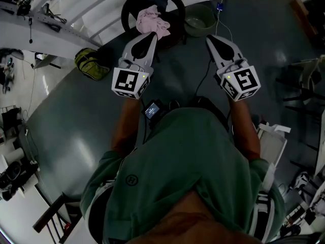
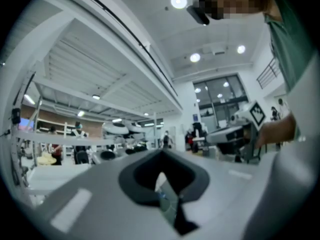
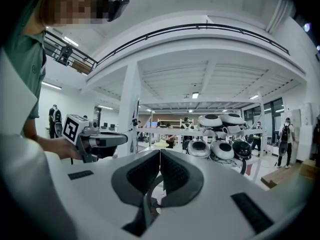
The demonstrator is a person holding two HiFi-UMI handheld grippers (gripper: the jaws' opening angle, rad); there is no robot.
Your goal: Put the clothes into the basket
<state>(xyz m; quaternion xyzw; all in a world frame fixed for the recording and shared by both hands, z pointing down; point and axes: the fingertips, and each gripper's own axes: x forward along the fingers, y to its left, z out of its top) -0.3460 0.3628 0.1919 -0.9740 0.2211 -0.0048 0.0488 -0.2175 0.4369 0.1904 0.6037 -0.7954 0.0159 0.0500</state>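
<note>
Dark grey floor (image 1: pixel 76 121) fills most of the head view, and we're looking straight down on a person in a green shirt (image 1: pixel 193 161) holding 2 grippers out ahead, roughly level.

The left gripper (image 1: pixel 152 35) points toward 12 o'clock. In its own view the left gripper (image 2: pixel 161 155) has both pads pressed together with nothing between them, so it's closed and empty. Same story for the right gripper (image 1: pixel 209 37), out at 1 o'clock: the right gripper (image 3: pixel 160 152) shows its jaws meeting tip to tip, with nothing held.

The pink garment (image 1: pixel 152 20) is up at 12 o'clock, bunched on a black round holder (image 1: pixel 175 6). From above the left tip lines up just under the garment's near edge, but that gripper's own camera only looks out across the room. We can't tell if the holder is the basket. A green tub (image 1: pixel 199 19) sits just beside it toward 1 o'clock, and a yellow-green bag (image 1: pixel 91 64) lies on the floor at 10 o'clock.
</note>
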